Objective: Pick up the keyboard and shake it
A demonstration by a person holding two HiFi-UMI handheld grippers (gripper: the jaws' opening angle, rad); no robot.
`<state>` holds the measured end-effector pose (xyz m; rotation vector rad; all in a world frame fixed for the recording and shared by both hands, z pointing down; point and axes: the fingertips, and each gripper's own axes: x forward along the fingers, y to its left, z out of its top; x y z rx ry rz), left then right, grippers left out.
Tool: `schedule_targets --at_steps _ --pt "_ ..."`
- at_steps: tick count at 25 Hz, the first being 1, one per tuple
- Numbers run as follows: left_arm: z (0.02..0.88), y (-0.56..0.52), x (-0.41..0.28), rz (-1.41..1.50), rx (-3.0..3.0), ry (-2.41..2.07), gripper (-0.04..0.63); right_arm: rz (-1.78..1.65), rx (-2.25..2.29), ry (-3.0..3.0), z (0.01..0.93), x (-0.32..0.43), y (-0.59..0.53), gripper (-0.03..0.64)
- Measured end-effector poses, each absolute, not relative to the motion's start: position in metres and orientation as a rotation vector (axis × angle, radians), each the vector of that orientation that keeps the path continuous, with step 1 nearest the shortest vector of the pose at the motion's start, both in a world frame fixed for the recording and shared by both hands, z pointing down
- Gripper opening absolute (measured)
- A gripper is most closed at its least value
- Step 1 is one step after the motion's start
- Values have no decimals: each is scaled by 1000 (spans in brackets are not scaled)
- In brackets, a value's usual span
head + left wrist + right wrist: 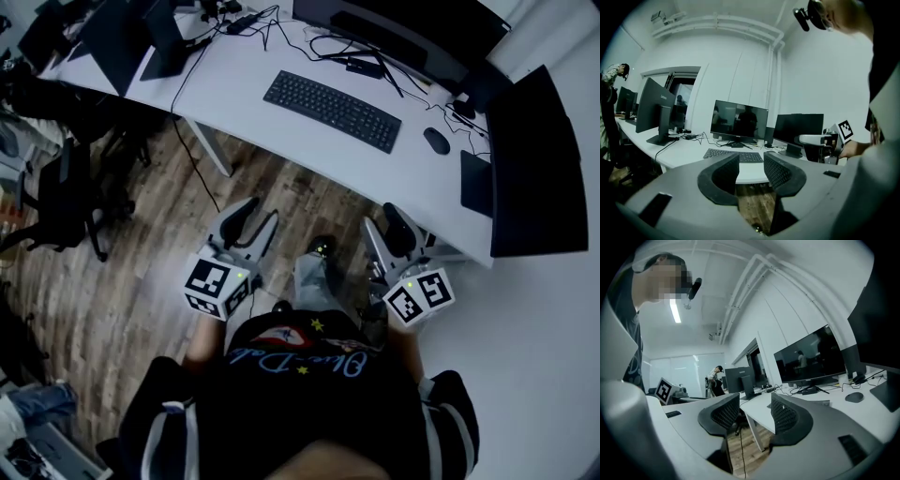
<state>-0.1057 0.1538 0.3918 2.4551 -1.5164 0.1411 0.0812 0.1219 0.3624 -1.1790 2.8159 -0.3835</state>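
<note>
The black keyboard (332, 110) lay flat on the white desk (234, 112), untouched, its long axis running from upper left to lower right in the head view, roughly parallel to the desk's near edge, with one long side facing the person. A dark mouse (436, 141) sat just off its right end, and a wide monitor (394, 28) stood behind it with cables trailing between them. Both tools were short of the desk, over the wooden floor (141, 281), pointing toward the desk. The left gripper (262, 211) had its jaws parted to a moderate gap and held nothing; in the left gripper view only floor and the desk's edge showed between them (751, 161), with the keyboard (733, 155) beyond the tips. The right gripper (377, 217) likewise stood with jaws apart and empty, and in its own view (755, 401) only floor and a desk leg lay between them.
</note>
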Motion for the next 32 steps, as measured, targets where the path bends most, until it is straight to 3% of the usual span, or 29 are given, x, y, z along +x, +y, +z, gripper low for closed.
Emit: schedule_targets --at_steps 21,32 --pt "407 -49 -97 225 2429 -1550 143 -455 -1224 2802 387 122 -75 189" --pt "424 -115 -92 263 2393 -1611 143 -650 -1378 2856 459 169 -168 209"
